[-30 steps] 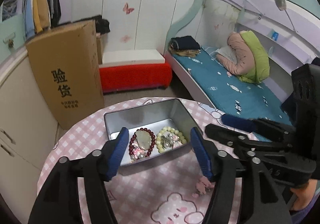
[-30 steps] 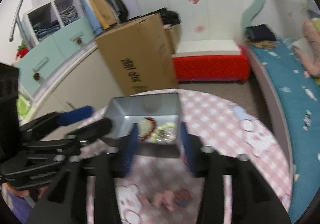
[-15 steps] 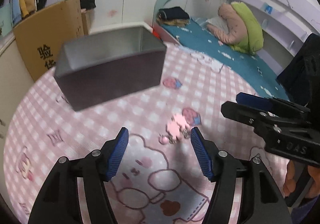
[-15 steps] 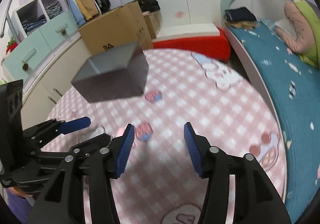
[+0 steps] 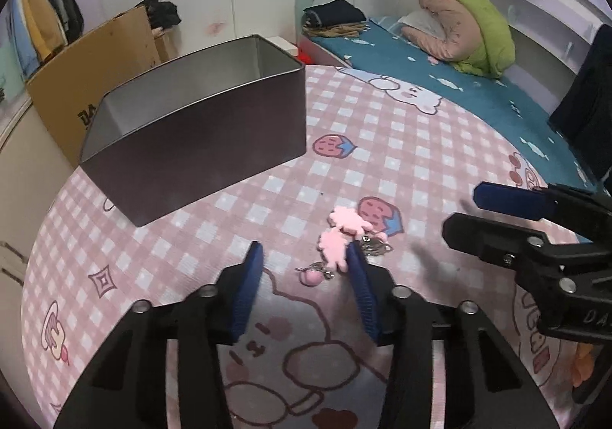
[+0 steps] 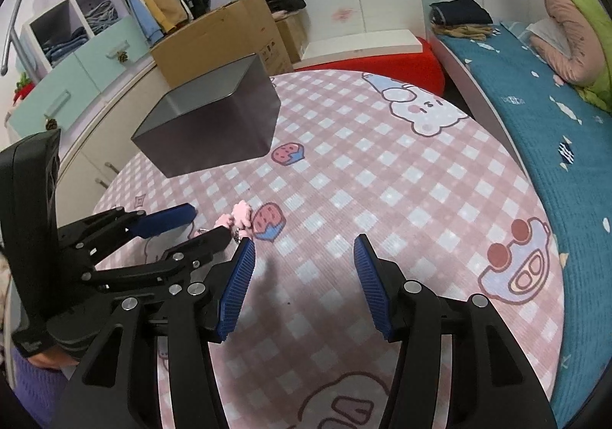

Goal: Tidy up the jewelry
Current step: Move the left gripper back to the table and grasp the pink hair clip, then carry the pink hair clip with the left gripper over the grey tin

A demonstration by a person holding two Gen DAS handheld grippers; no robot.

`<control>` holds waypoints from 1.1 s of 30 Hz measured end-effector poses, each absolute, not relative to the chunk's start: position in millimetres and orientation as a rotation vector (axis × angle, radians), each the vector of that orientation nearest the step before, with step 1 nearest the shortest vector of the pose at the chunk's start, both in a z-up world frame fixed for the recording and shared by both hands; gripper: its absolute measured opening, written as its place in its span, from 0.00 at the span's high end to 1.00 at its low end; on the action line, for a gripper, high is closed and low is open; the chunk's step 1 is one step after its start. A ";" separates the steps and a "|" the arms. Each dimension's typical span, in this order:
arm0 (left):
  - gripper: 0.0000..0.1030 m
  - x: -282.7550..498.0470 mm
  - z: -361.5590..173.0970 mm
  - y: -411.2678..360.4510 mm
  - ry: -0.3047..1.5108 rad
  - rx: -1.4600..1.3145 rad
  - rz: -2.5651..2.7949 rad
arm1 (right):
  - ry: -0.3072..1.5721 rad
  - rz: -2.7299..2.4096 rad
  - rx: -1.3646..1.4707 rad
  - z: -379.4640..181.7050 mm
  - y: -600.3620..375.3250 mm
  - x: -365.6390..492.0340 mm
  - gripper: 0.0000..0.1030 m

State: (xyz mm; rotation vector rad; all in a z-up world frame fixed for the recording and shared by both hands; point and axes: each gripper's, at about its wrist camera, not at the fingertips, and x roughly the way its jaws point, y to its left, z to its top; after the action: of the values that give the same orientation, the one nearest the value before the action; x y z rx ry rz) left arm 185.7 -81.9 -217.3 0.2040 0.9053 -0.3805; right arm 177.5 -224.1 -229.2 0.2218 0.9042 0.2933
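my left gripper (image 5: 304, 257) jaws just been closing, pink charm (image 5: 336, 241) beside one pad, not pinched, right gripper (image 6: 304, 251) jaws released over bare tabletop (image 6: 382, 169), metal tin (image 5: 199, 138) further back

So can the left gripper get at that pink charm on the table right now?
Probably yes: the left gripper sits just short of the pink charm, its jaws have just been closing, and nothing lies between them.

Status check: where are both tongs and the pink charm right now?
Left tongs just narrowed, low beside pink charm, no grip seen. Right tongs open, empty. Metal tin behind, path unobstructed.
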 end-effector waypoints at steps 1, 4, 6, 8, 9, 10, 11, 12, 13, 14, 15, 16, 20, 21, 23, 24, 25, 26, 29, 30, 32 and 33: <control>0.79 185.8 -217.3 -80.6 0.902 0.208 -0.377 | 0.906 0.295 0.219 -229.1 -222.6 178.6 0.49; 0.83 186.6 -217.0 -75.8 0.903 0.199 -0.388 | 0.912 0.306 0.208 -228.7 -215.7 183.5 0.49; 0.85 185.9 -216.4 -72.0 0.902 0.192 -0.383 | 0.917 0.318 0.192 -229.2 -208.6 184.7 0.49; 0.85 186.0 -216.0 -64.2 0.910 0.170 -0.373 | 0.926 0.330 0.169 -230.6 -200.1 186.3 0.49; 0.85 186.2 -216.1 -62.0 0.913 0.164 -0.370 | 0.935 0.335 0.154 -232.2 -194.8 187.5 0.49; 0.86 186.2 -215.6 -57.8 0.917 0.157 -0.360 | 0.948 0.339 0.135 -234.4 -188.1 189.7 0.49; 0.89 185.3 -214.3 -53.5 0.915 0.150 -0.357 | 0.951 0.339 0.121 -235.4 -184.5 190.4 0.49; 0.91 184.5 -212.0 -49.1 0.913 0.141 -0.356 | 0.950 0.339 0.103 -235.9 -179.0 191.0 0.49; 0.93 184.2 -210.2 -45.3 0.916 0.135 -0.353 | 0.949 0.339 0.082 -236.2 -173.3 191.8 0.49; 0.93 183.2 -209.0 -40.8 0.914 0.128 -0.349 | 0.945 0.335 0.065 -236.3 -169.2 192.0 0.49; 0.93 182.4 -207.2 -36.1 0.910 0.122 -0.345 | 0.938 0.327 0.044 -236.0 -164.4 192.5 0.49; 0.93 182.4 -206.6 -33.9 0.909 0.120 -0.342 | 0.939 0.319 0.019 -236.6 -159.9 193.5 0.53; 0.93 180.5 -205.5 -20.8 0.910 0.089 -0.346 | 0.926 0.281 -0.071 -238.4 -147.8 193.8 0.74; 0.93 180.6 -205.4 -18.8 0.912 0.081 -0.351 | 0.925 0.290 -0.075 -238.2 -146.4 193.7 0.78; 0.93 180.1 -203.9 -14.2 0.909 0.061 -0.361 | 0.926 0.301 -0.081 -238.2 -144.7 192.7 0.85; 0.93 179.0 -203.0 -13.3 0.908 0.055 -0.366 | 0.925 0.300 -0.092 -237.8 -143.3 192.2 0.85; 0.93 178.4 -202.1 -12.5 0.905 0.050 -0.369 | 0.923 0.308 -0.087 -237.4 -142.9 191.4 0.86; 0.93 177.5 -200.8 -12.6 0.902 0.047 -0.371 | 0.922 0.313 -0.081 -236.6 -142.8 190.9 0.86; 0.93 175.2 -195.0 -11.6 0.890 0.040 -0.381 | 0.904 0.310 -0.059 -227.8 -143.6 188.9 0.86; 0.93 174.6 -192.8 -11.2 0.886 0.038 -0.383 | 0.899 0.313 -0.052 -224.5 -144.6 188.9 0.86; 0.93 172.5 -185.7 -10.4 0.869 0.036 -0.388 | 0.874 0.319 -0.036 -212.2 -146.5 187.7 0.86; 0.93 171.8 -181.7 -9.5 0.862 0.033 -0.393 | 0.867 0.322 -0.031 -206.7 -147.6 187.4 0.86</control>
State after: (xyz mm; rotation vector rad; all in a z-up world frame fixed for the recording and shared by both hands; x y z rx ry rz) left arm 171.8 -9.5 -181.7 0.0328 0.8616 -0.3931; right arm 187.4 -147.6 -206.7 -0.0314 0.8669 0.3221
